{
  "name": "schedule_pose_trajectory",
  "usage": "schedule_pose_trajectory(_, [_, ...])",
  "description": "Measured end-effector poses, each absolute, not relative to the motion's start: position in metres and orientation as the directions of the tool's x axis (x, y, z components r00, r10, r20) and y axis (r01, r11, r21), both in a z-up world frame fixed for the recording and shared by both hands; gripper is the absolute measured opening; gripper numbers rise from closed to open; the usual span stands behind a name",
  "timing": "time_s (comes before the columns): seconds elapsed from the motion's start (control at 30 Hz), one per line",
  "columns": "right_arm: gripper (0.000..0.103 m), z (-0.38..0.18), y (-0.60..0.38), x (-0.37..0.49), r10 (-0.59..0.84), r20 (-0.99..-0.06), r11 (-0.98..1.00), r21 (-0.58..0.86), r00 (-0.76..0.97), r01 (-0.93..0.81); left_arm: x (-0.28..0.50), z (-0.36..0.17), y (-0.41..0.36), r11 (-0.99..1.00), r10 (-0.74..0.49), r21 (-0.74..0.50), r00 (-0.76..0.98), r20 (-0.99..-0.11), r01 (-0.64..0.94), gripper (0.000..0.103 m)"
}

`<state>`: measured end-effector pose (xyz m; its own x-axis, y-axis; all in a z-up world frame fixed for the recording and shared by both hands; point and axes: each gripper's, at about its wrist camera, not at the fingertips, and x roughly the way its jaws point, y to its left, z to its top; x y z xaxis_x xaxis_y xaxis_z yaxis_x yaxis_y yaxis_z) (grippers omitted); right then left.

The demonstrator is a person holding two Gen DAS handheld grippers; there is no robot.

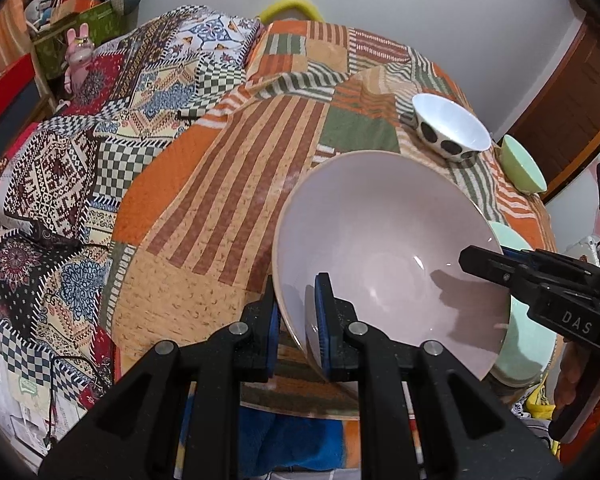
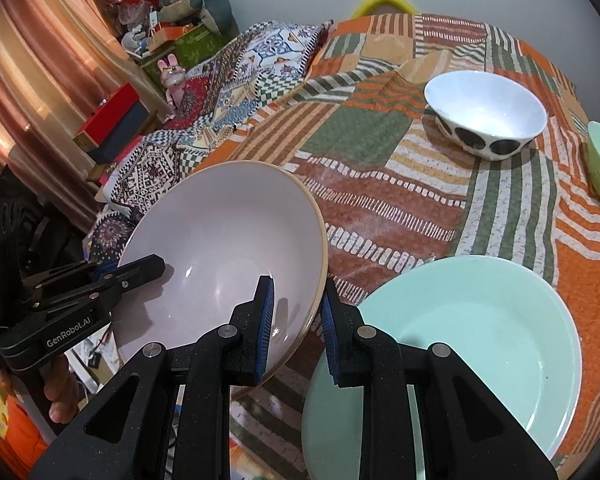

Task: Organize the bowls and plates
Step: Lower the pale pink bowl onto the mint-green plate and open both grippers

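Right wrist: both tools [image 2: 294, 330] clamp pink bowl's [image 2: 220, 240] rim.

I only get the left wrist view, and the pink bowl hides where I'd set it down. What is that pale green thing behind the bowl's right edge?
Observer: It's a mint green plate. It lies flat on the patchwork cloth with nothing on it.
Operator: From here the right gripper shows only side-on. Is it really on the rim?
Observer: Yes. The right gripper has one pad inside the pink bowl and the other outside, and it is shut on the rim just left of the plate.
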<state>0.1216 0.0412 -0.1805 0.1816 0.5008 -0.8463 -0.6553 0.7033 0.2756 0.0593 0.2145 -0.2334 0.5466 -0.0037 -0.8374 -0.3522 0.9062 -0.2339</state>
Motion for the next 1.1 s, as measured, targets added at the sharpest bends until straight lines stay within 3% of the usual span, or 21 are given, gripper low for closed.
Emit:
schedule_pose_trajectory(0.6, [0.024, -0.195, 0.052, 0.127, 0.474, -0.866, 0.695, 0.259, 0.157, -0.670, 0.063, -0.265, 0.221, 0.891, -0.044, -0.262, 0.503, -0.863, -0.371, 0.015])
schedule_pose_trajectory(0.83, [0.024, -0.192, 0.049, 0.128, 0.462, -0.870, 0.701, 0.239, 0.173, -0.672, 0.064, -0.262, 0.219, 0.885, -0.019, -0.248, 0.503, -0.864, -0.393, 0.016])
schedule_pose_trajectory(1.1, [0.032, -0.167, 0.039, 0.125, 0.509, -0.832, 0.688, 0.240, 0.220, -0.685, 0.057, -0.230, 0.214, 0.901, 0.079, -0.178, 0.552, -0.830, -0.396, 0.019])
